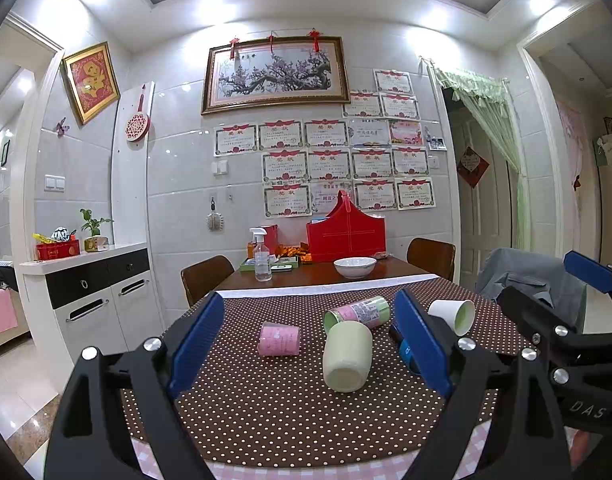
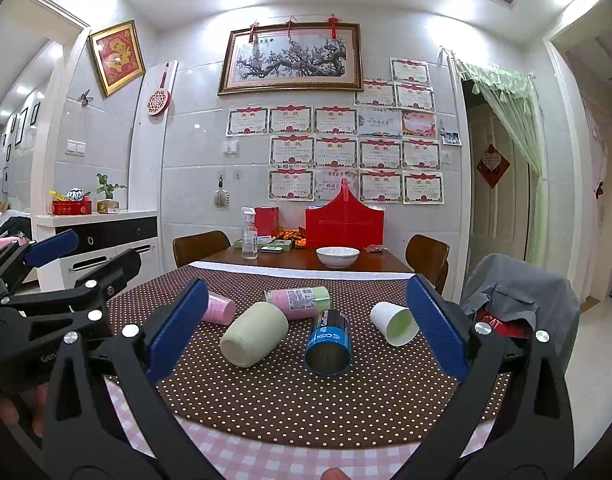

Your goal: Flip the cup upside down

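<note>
Several cups lie on their sides on the brown dotted tablecloth [image 1: 266,408]. A pale green cup [image 1: 346,355] lies between my left gripper's fingers, base towards me; it also shows in the right wrist view [image 2: 254,333]. A pink cup [image 1: 279,339] [image 2: 218,309], a pink-and-green labelled cup [image 1: 359,311] [image 2: 298,301], a blue can-like cup [image 2: 328,343] and a white paper cup [image 1: 453,315] [image 2: 394,322] lie around it. My left gripper [image 1: 311,344] is open and empty, above the near table. My right gripper [image 2: 306,330] is open and empty, with the blue cup between its fingers' line.
A white bowl [image 1: 354,267], a spray bottle [image 1: 262,255] and a red box [image 1: 345,236] stand on the wooden table beyond. Chairs stand on both sides; a grey jacket [image 2: 517,292] hangs on the right one. A white cabinet [image 1: 94,296] stands left.
</note>
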A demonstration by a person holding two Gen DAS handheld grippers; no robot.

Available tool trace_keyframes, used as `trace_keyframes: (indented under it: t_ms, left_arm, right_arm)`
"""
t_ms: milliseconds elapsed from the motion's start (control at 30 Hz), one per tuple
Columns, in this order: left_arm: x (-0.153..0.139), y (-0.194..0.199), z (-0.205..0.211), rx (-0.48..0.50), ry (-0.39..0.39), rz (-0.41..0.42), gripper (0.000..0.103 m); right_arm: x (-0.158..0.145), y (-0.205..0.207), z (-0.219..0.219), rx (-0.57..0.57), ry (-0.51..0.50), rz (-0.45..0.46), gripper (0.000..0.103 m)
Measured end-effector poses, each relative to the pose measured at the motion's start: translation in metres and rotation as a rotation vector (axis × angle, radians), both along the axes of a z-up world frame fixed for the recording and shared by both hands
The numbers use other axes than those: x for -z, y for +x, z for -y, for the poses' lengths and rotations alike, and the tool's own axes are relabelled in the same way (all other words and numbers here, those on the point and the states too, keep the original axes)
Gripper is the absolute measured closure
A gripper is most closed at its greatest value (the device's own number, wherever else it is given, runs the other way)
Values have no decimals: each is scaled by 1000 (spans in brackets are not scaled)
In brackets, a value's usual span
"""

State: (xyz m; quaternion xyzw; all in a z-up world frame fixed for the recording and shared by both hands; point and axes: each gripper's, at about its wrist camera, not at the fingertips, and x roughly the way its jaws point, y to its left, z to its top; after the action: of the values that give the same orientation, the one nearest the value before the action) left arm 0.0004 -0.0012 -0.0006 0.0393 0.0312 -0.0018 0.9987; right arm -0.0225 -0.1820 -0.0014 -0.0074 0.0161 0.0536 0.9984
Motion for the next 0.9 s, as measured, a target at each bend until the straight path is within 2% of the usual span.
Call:
trace_keyframes:
  t_ms: [600, 900]
  left_arm:
    - [2, 1, 2, -1, 4, 0, 17]
    - [2, 9, 0, -10, 5, -5, 17]
  right_arm:
    - [0, -5, -4, -3, 4, 0, 6]
    - [6, 9, -16, -12, 8, -4, 6]
